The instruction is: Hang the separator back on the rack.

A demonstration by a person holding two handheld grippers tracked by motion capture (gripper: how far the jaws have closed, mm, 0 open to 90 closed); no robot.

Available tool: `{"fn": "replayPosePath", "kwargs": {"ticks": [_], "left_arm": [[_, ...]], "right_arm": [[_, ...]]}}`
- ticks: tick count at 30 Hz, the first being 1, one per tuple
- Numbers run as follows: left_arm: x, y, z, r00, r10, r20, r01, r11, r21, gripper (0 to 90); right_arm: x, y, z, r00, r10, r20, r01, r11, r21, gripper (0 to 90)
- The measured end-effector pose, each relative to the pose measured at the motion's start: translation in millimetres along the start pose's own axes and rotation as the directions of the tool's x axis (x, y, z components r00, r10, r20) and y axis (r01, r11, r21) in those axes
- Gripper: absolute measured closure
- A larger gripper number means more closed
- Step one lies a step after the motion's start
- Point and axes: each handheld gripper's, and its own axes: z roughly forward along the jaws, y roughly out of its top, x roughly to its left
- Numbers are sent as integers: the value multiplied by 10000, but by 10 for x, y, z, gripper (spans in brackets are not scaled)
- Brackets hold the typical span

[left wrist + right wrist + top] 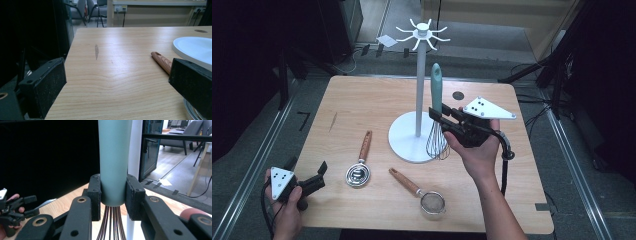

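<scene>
Right gripper clamped the whisk upright at the stand's three o'clock, whisk handle top cropped in the right gripper view, left gripper gaped empty at the table's eight o'clock.

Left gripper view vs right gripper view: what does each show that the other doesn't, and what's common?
Left gripper view: its own open pads over the table, a wooden handle and the stand's white base.

Right gripper view: the right hand-held gripper clamped on the whisk at the bottom of its teal handle, wires hanging below, the white pole just behind, and the left hand-held gripper farther off.

Shared: the wooden tabletop and parts of the white stand.
</scene>
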Motion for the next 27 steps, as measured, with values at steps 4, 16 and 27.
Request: {"fn": "replayPosePath", "kwargs": {"ticks": [4,16,27], "left_arm": [[-2,-1,1,10000,18,14,-18,10000,-20,14],[1,-1,-2,10000,16,19,-16,10000,-10,14],[-2,-2,-1,10000,11,19,-11,10000,-32,14]], "right_arm": [[-17,18,12,9999,-115,114,117,9998,-153,714],[-57,81,21,10000,73,-61,-76,9987,-507,713],[-71,130,41,9999,34,-142,-42,9984,-564,713]]}}
